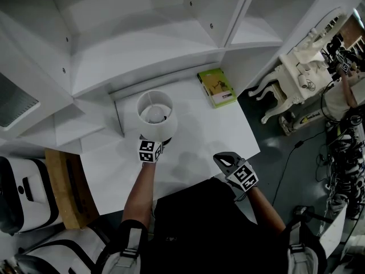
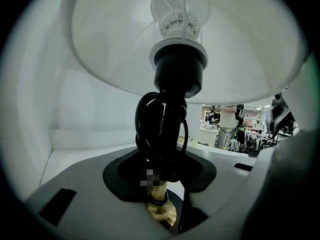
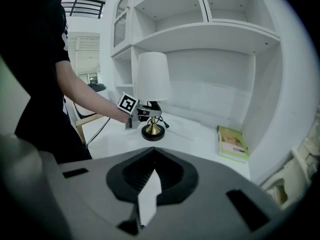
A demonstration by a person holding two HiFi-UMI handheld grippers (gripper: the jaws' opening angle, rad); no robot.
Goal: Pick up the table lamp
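Plainly, the left gripper [image 2: 161, 200] has its jaws clenched on the table lamp [image 1: 154, 114]. In the left gripper view the brass stem [image 2: 160, 211] stands squeezed between them, low down. The black cord [image 2: 161, 129] is wound round the stem just above the grip, under the dark bulb socket [image 2: 179, 71]. The white shade [image 3: 152, 76] spreads right over the gripper.

From the right gripper view, the round dark base [image 3: 153, 133] looks to be resting on the white desk [image 1: 197, 138], with the lamp upright near the back wall. I cannot rule out a slight lift. A green book [image 1: 217, 87] lies flat toward the desk's far right corner, well apart from the lamp.

The right gripper [image 1: 227, 160] hangs near the front edge of the desk, away from the lamp. Its jaws are drawn together on nothing, with only a thin sliver of white desk showing between them.

I judge the grasp to be made and the lift to be the step in hand. The next move calls for a straight, steady rise. The hold should be firm enough that the top-heavy shade does not swing the lamp about the thin stem. The wound cord may slip or snag, and the shelf [image 1: 142, 33] above leaves limited headroom, so the rise should be watched.
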